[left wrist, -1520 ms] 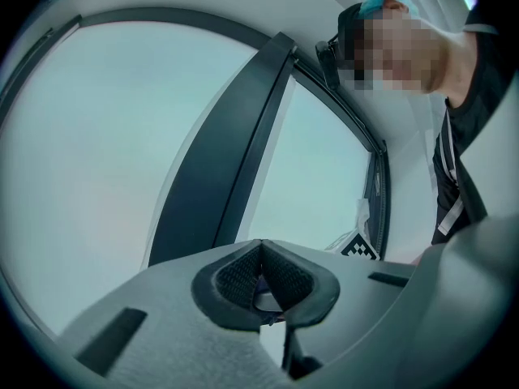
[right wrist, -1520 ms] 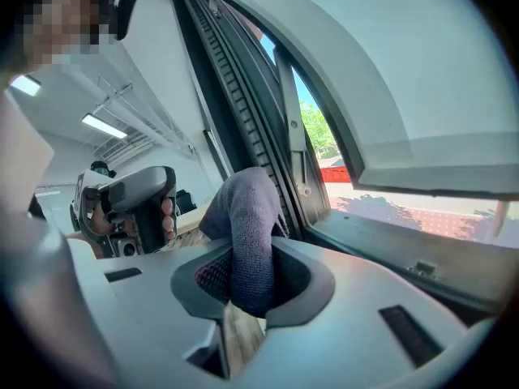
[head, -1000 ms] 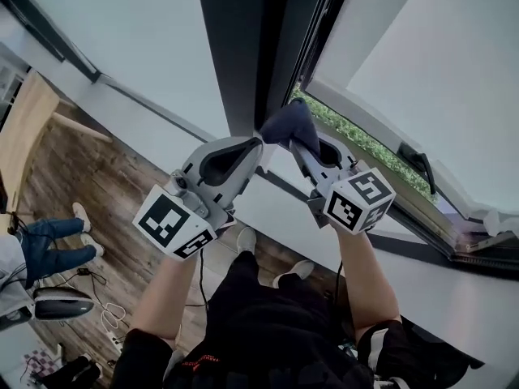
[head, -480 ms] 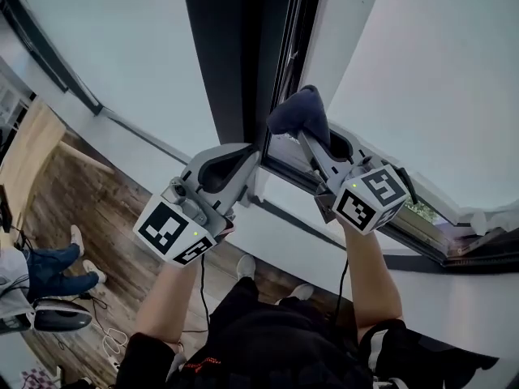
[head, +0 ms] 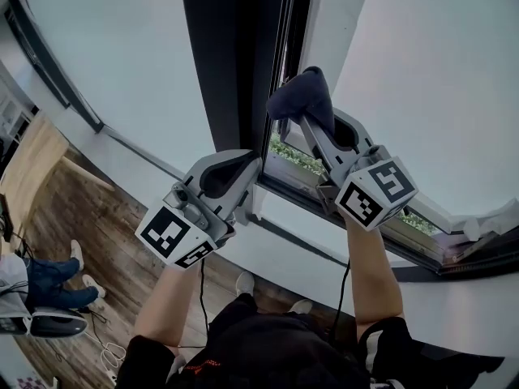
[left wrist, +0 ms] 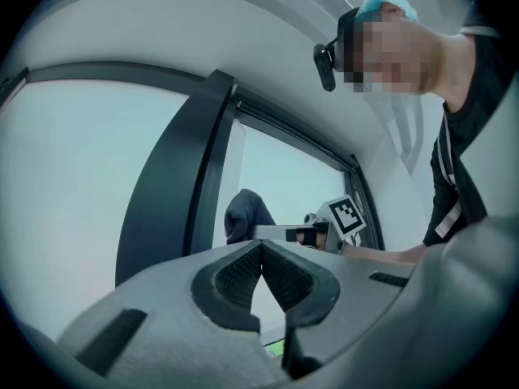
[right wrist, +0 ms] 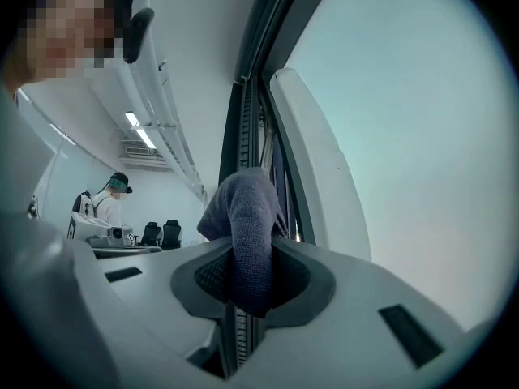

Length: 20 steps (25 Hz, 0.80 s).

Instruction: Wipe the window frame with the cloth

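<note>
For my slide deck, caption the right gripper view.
Right gripper shut on a dark grey fabric cloth, raised beside the dark window frame.

The soft woven cloth point(head: 302, 97) is dark blue-grey; the metal window frame point(head: 231, 55) beside it black; below, plank floor point(head: 77, 209) brown.

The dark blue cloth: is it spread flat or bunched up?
Bunched up: the dark blue cloth bulges as a wad from the shut right claw.

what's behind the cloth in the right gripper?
The dark window frame rises behind the cloth, which is clamped in the right gripper. The stretch directly behind the cloth is covered.
</note>
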Each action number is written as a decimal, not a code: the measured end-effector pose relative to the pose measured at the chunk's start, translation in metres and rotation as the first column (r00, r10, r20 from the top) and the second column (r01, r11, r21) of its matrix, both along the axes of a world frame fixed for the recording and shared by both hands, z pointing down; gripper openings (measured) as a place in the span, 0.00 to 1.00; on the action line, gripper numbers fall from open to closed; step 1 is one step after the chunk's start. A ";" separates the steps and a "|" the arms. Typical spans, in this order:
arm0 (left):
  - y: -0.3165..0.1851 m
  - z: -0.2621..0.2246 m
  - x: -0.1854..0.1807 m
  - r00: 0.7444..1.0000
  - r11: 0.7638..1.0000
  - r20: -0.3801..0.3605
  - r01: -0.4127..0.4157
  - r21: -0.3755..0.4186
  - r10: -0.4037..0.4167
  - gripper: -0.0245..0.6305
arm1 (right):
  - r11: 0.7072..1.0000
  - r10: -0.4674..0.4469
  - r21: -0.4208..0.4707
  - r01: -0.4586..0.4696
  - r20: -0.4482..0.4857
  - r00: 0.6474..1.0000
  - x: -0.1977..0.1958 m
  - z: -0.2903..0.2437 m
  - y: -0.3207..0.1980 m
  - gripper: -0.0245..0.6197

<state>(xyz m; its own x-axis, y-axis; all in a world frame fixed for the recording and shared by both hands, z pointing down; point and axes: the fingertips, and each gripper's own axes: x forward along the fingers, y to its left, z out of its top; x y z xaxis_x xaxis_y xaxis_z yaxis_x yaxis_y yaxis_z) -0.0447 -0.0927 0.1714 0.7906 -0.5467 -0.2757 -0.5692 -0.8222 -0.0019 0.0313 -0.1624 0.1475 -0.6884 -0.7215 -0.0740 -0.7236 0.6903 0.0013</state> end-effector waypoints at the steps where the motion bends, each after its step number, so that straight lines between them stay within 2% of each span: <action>1: 0.001 -0.002 0.000 1.000 1.000 -0.001 0.001 0.005 -0.001 0.07 | 1.000 -0.002 0.011 0.002 0.000 1.000 0.000 -0.006 0.000 0.14; 10: 0.006 -0.014 -0.003 1.000 0.999 -0.010 0.020 0.042 -0.020 0.07 | 0.995 -0.019 0.102 0.019 0.002 1.000 -0.007 -0.051 -0.003 0.14; 20: 0.007 -0.020 -0.006 0.999 0.998 -0.019 0.033 0.061 -0.032 0.07 | 0.991 -0.040 0.127 0.037 0.018 0.999 -0.014 -0.065 -0.006 0.14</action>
